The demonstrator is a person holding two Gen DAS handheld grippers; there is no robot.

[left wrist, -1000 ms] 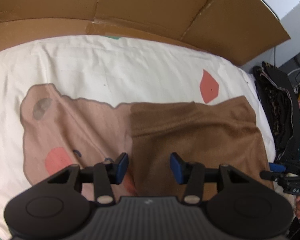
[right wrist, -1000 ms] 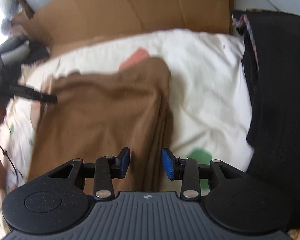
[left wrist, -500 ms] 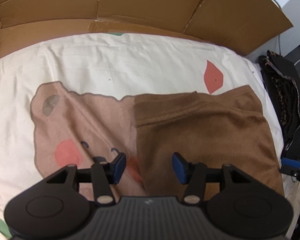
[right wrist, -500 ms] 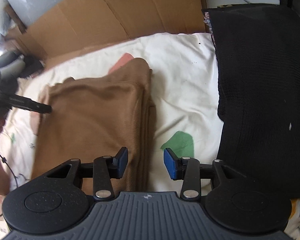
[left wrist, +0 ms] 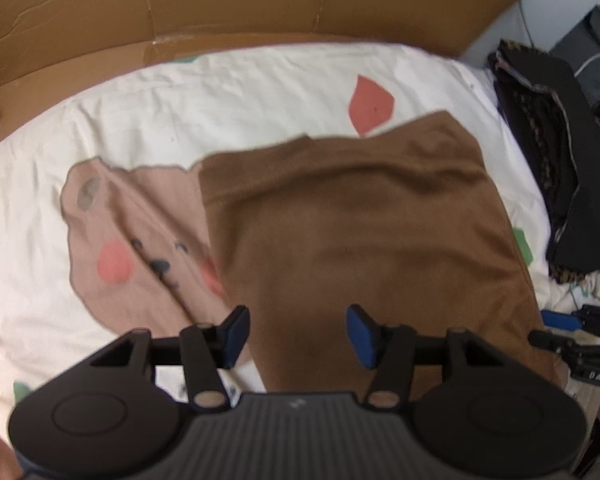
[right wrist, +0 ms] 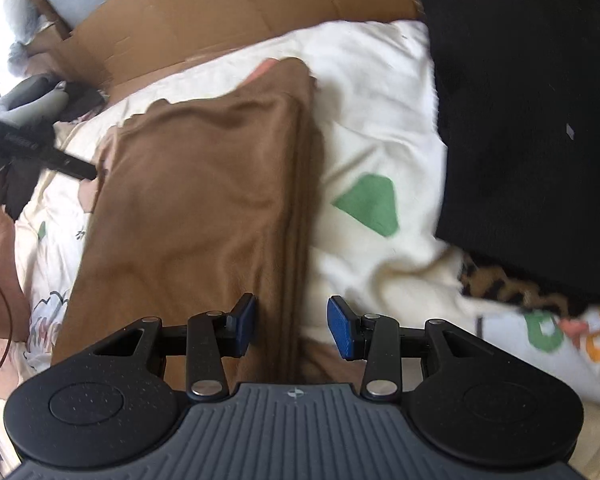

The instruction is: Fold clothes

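Observation:
A folded brown garment [left wrist: 360,220] lies flat on a cream bed sheet [left wrist: 220,92] with a bear print. My left gripper [left wrist: 298,334] hovers over the garment's near left part, open, with nothing pinched between its blue pads. In the right wrist view the same brown garment [right wrist: 204,200] shows its stacked folded edge on the right side. My right gripper [right wrist: 292,328] hangs open above that edge near its front end, pads clear of the cloth. Each gripper shows in the other's view: the right gripper [left wrist: 572,344] at the far right, the left gripper [right wrist: 40,152] at the far left.
A black pile of clothes [right wrist: 520,120] lies on the right of the bed, also seen as the black pile [left wrist: 560,184]. Cardboard sheets [left wrist: 260,4] stand behind the bed. A person's hand [right wrist: 0,240] is at the left edge. Bare sheet [right wrist: 380,128] lies between garment and pile.
The left gripper has lifted and drawn back, so more of the garment shows. The right gripper has slid back along the folded edge. Both jaws stand slightly wider.

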